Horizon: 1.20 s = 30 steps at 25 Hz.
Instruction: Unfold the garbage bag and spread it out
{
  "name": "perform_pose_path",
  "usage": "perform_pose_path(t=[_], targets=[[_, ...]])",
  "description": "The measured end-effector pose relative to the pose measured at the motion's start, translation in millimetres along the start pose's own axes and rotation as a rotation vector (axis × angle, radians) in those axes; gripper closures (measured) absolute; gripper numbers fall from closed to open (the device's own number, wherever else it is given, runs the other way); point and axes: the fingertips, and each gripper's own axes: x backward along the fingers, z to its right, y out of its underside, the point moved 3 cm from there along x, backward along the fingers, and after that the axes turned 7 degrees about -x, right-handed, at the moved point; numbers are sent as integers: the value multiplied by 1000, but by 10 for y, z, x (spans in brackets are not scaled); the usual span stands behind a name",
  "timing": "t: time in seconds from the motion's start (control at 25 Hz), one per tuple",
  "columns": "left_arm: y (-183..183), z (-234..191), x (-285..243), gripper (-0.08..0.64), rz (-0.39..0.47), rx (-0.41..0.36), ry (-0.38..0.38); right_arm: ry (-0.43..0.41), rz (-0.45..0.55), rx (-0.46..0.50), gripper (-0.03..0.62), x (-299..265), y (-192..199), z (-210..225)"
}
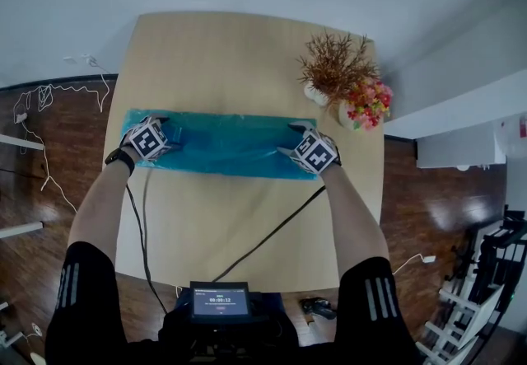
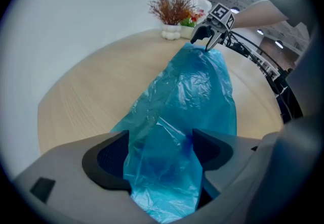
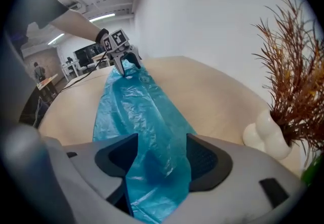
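Note:
A blue garbage bag [image 1: 222,143] lies as a long strip across the round wooden table [image 1: 247,50], running left to right. My left gripper [image 1: 167,138] stands over its left end and my right gripper [image 1: 295,147] over its right end. In the left gripper view the left gripper [image 2: 161,149] has its jaws wide apart, with crinkled bag film [image 2: 192,86] lying loosely between them. The right gripper [image 3: 162,154] looks the same, its jaws spread and the bag [image 3: 131,106] passing between them without being pinched. Each view shows the other gripper at the strip's far end.
A white vase of dried brown twigs [image 1: 317,93] and a pot of coloured flowers [image 1: 366,104] stand at the table's far right, close behind the right gripper. Black cables [image 1: 272,231] cross the near half of the table. A small screen [image 1: 220,301] sits at the near edge.

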Motion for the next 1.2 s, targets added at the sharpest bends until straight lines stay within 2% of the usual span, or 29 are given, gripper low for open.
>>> perform_pose_path(t=[0.2,0.32,0.56,0.84,1.0,1.2], targets=[[-53,18,35,164,2,-57,-15,1,-63,53,382,-90,13,-61],[-145,71,74,167,9,-85,-6,-22,-102,40,409,-160,101,-98],[-175,158,24,167,8,-96,0,-53,-81,-5,568,-178,103,-203],[-263,206,66,173,29,-139,-14,80,8,150,580,-53,-12,-259],[-434,196,115,241,55,-185,-46,148,51,263,580,50,-94,-347],[-790,355,114,259,81,-315,-28,237,93,433,580,200,-200,-537]])
